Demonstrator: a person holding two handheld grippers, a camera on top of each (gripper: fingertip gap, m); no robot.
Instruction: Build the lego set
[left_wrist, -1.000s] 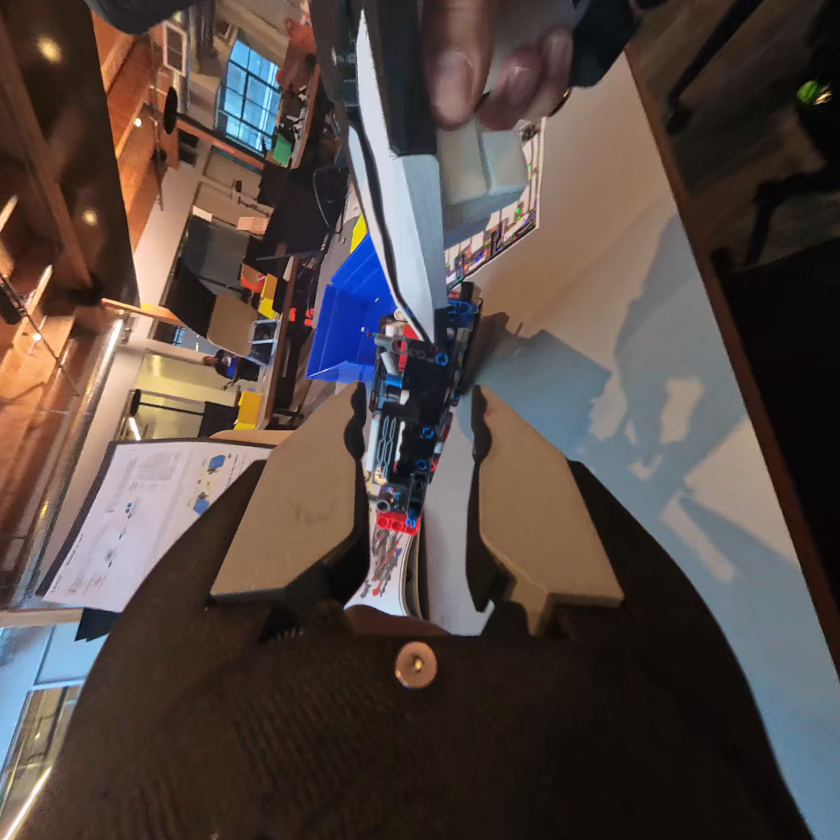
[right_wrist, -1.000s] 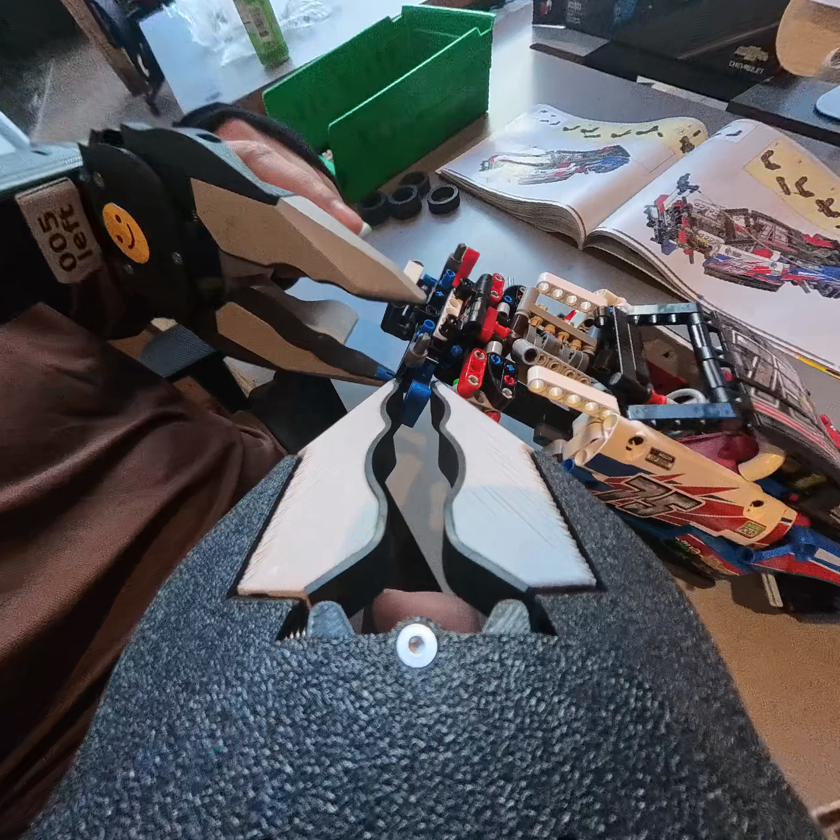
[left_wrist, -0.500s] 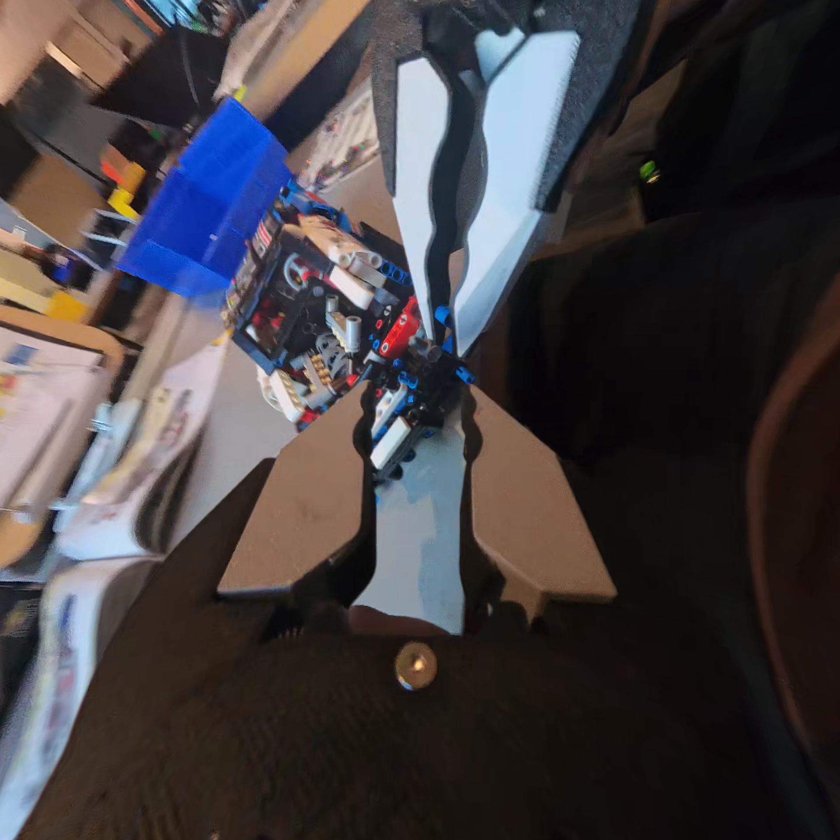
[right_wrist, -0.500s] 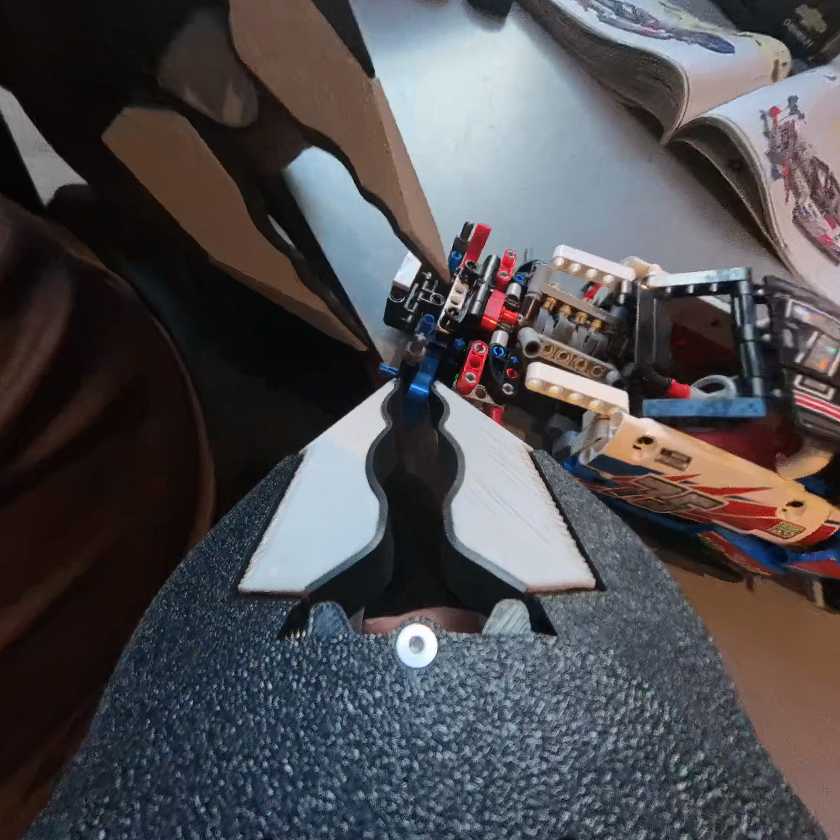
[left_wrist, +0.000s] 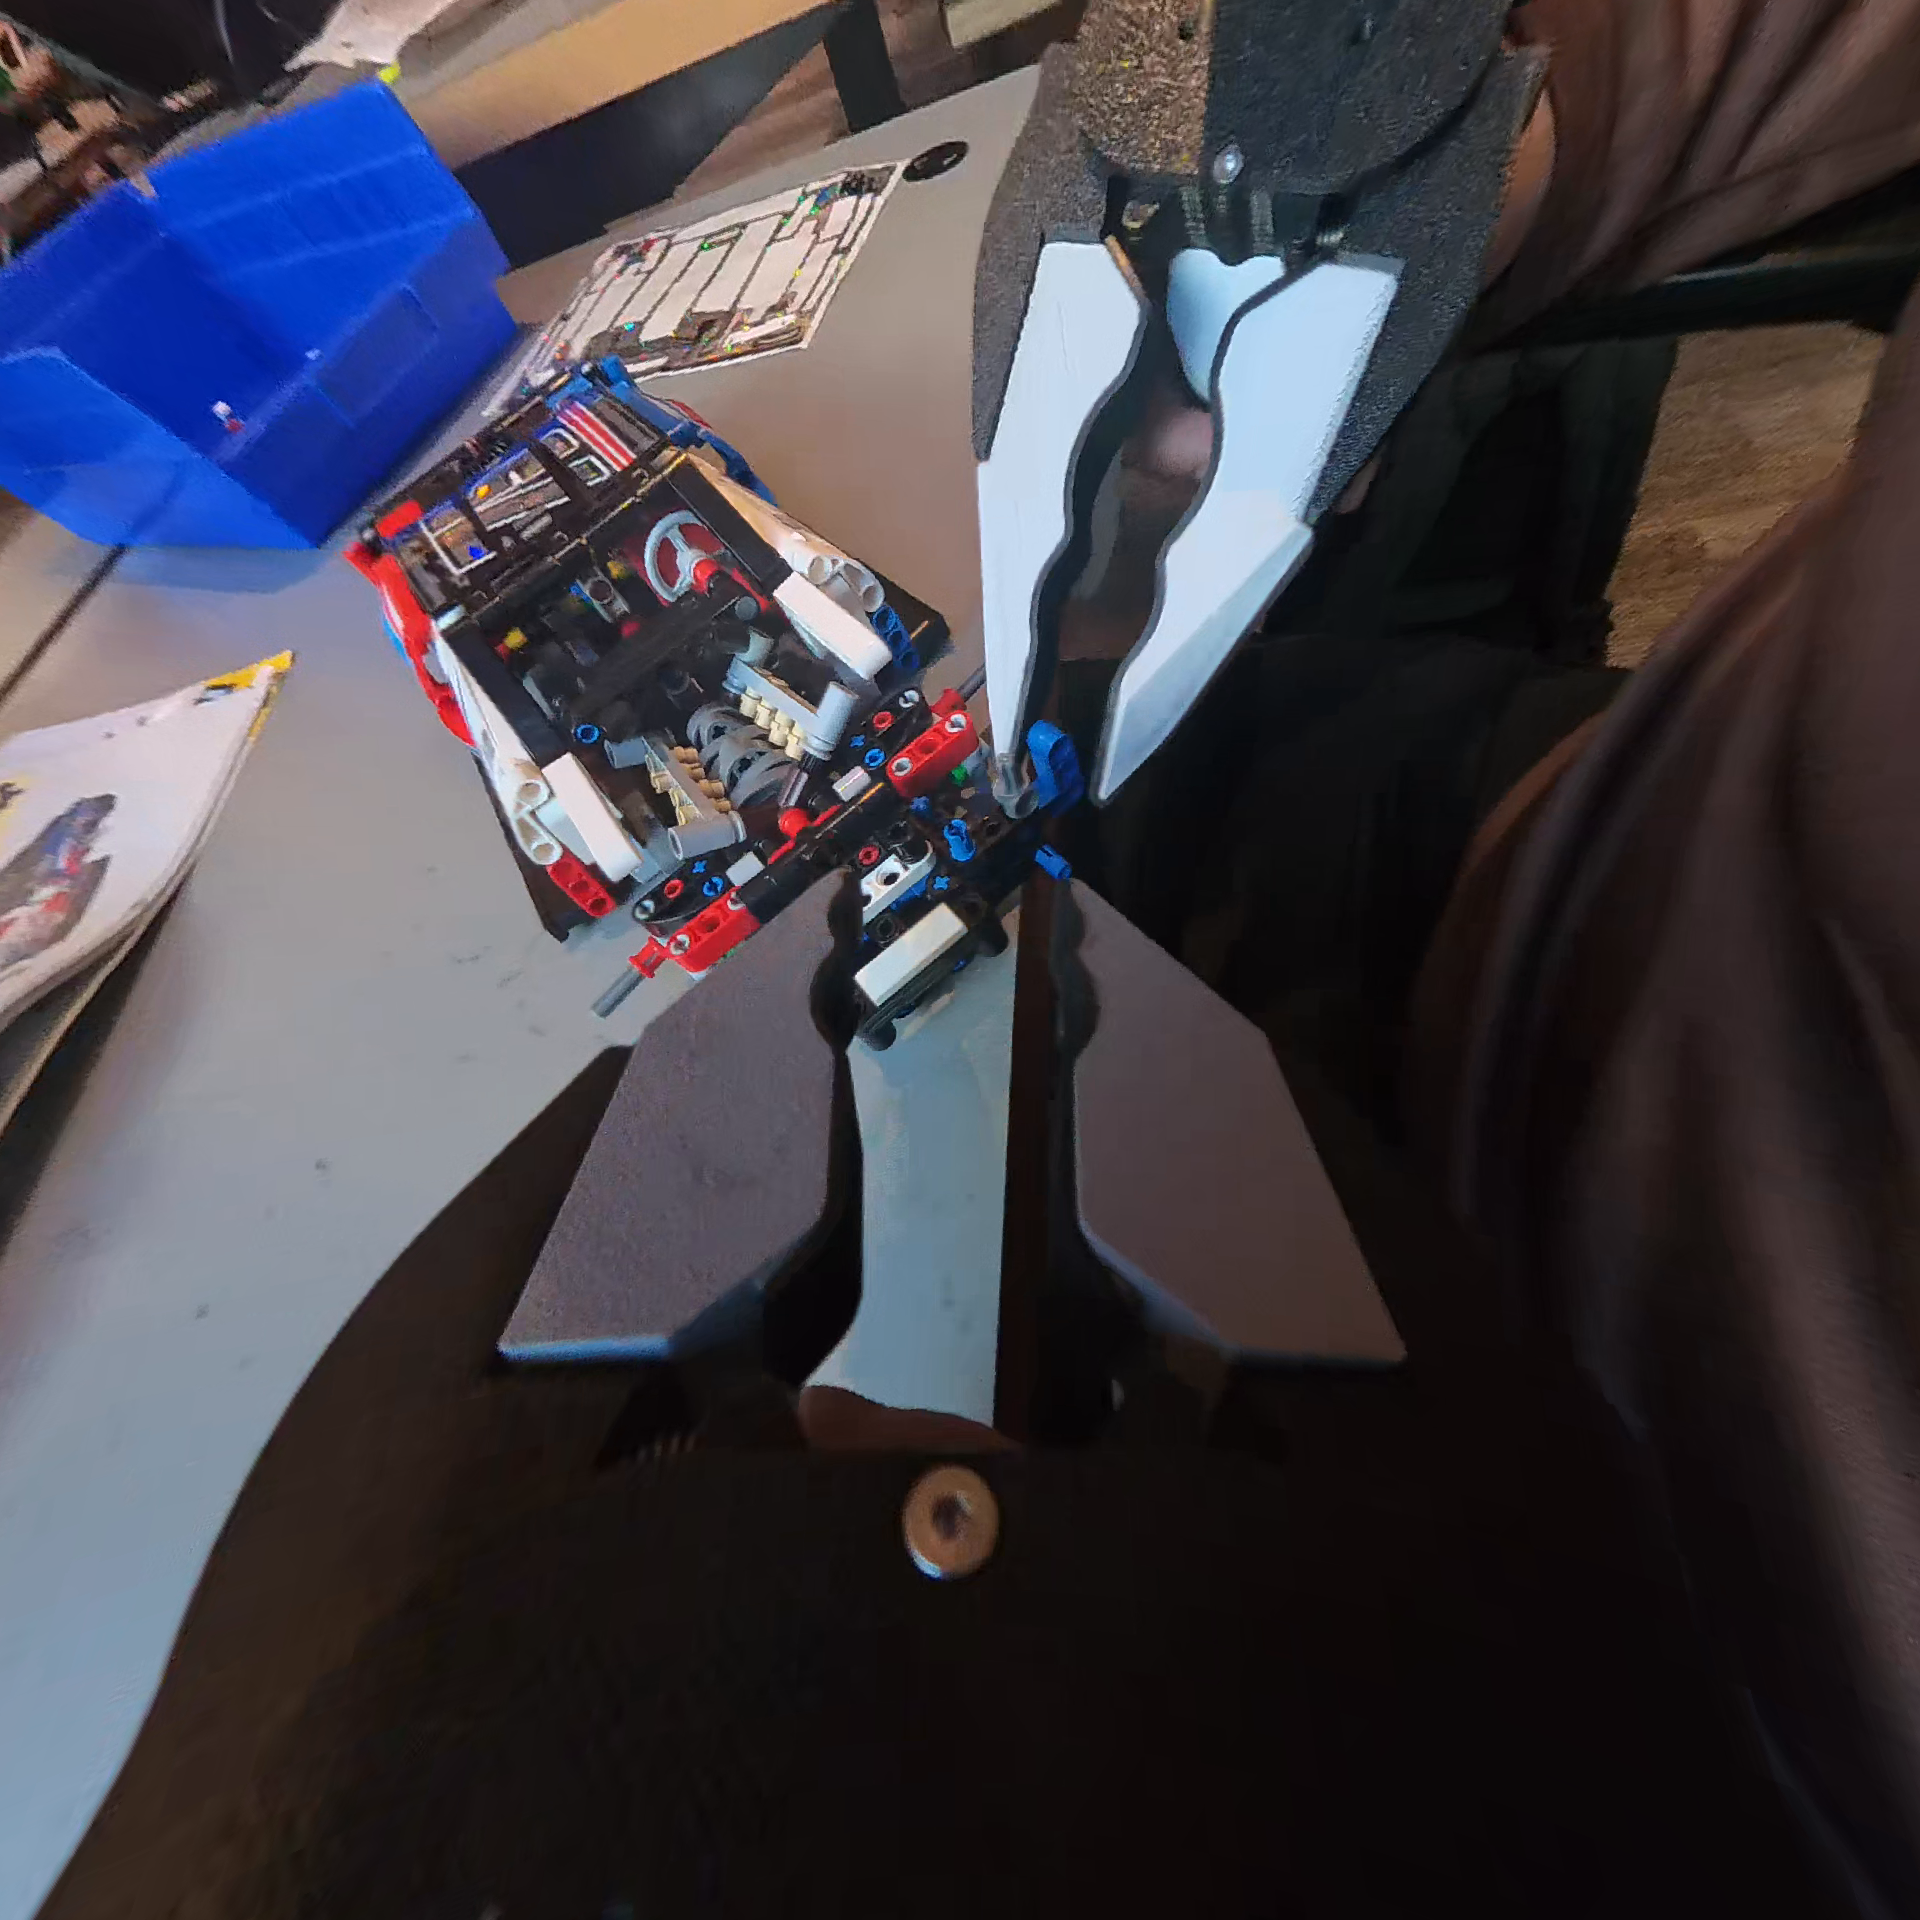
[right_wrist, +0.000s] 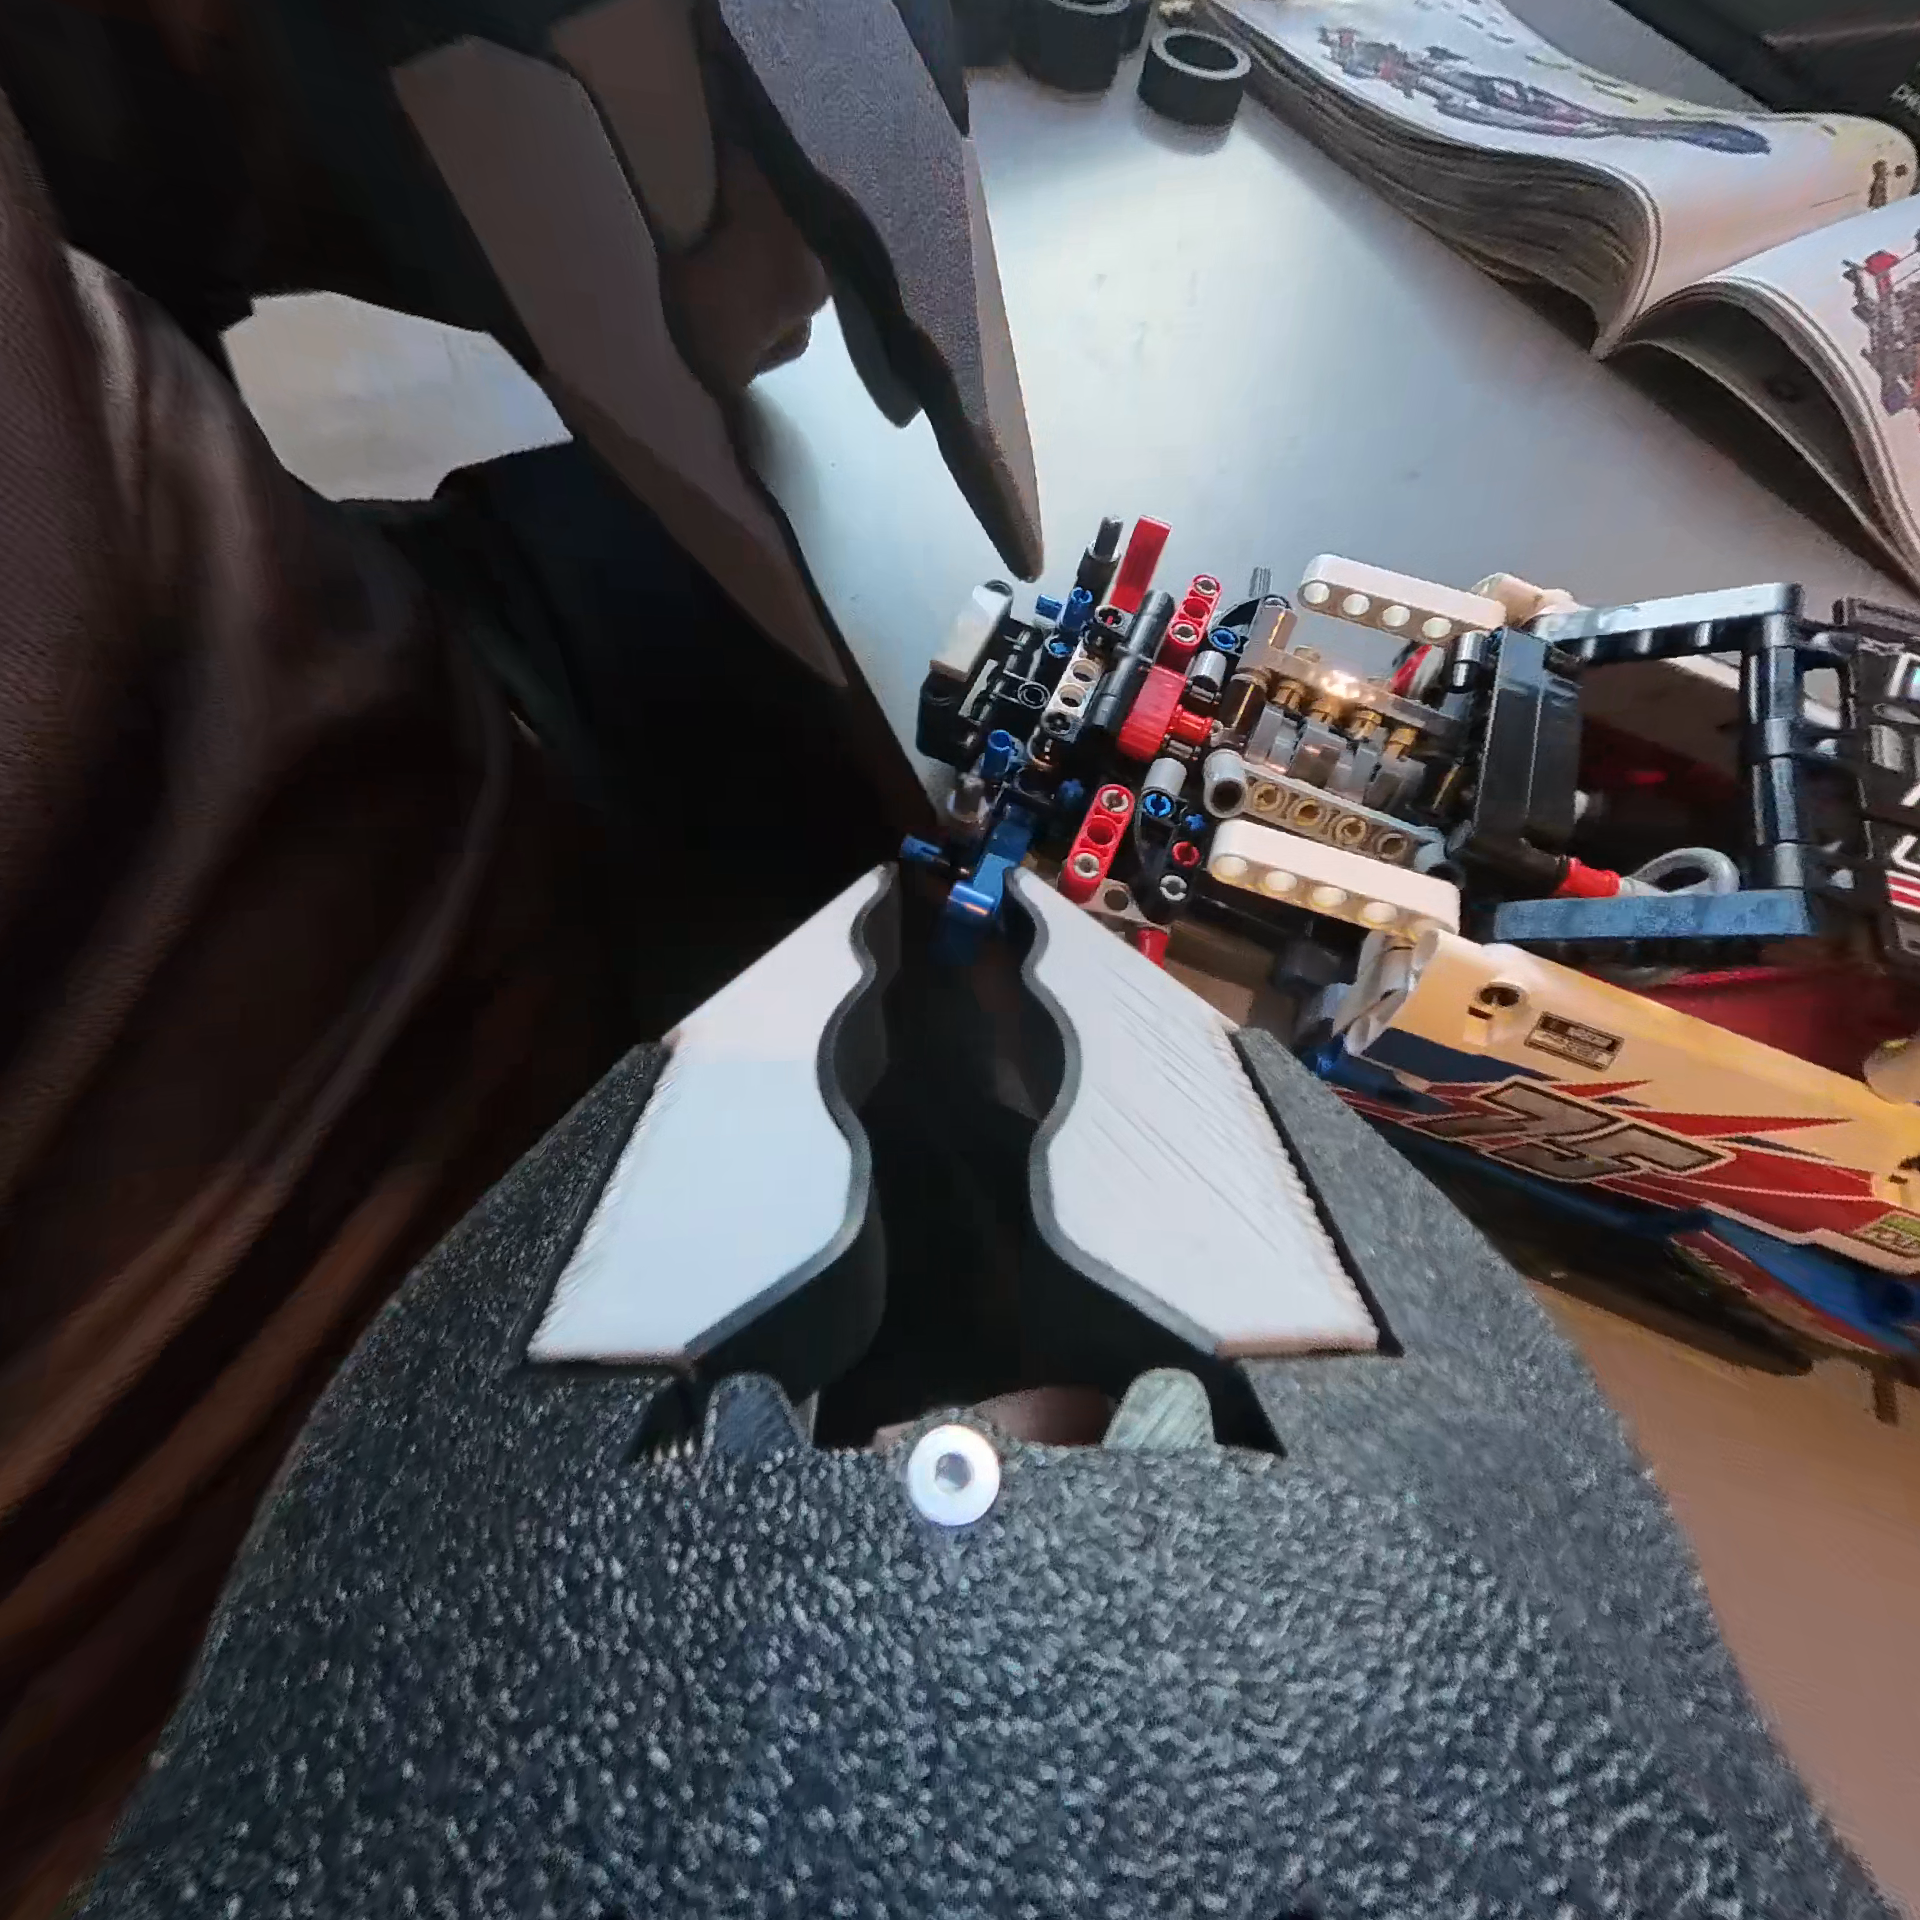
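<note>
Right claw (right_wrist: 951, 883) narrowly parted, left claw (left_wrist: 940, 894) wider apart, tips facing each other closely

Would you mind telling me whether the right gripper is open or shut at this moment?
Open. The right gripper has its white fingers set either side of a small blue piece on the lego car, with a gap visible.

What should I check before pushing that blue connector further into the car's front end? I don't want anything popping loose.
1. Right gripper on the blue connector: fingertips flank it, contact unclear: cannot tell.
2. Left gripper bracing the lego car front: open around it, not clamped: not ok.
3. Car resting on the table: ok.
4. Connector seated on its pin: cannot tell.
5. Instruction booklet open nearby: ok.
</note>
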